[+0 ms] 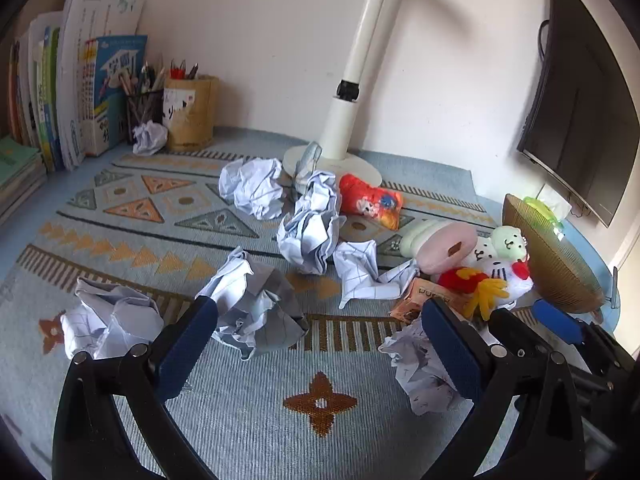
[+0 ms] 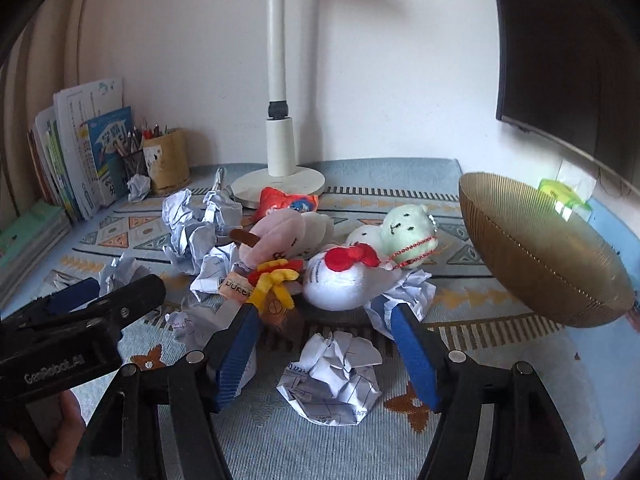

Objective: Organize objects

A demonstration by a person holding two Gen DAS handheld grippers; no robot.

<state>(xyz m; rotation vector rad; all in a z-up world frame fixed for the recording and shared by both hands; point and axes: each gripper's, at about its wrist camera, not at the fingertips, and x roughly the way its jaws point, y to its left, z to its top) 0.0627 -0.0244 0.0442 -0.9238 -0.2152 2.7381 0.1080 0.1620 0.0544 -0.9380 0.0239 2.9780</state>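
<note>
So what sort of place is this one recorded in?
Most likely a study desk at home, set against a wall. Upright books and pen holders stand at the back, a white desk lamp rises mid-table, and crumpled paper and plush toys litter the patterned table mat.

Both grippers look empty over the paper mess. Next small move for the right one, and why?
Probably ease the right gripper forward and down onto the crumpled white paper ball lying on the blue patterned rug. Its jaws stand open and empty, and that ball sits loose just below them, apart from the plush toys.
</note>
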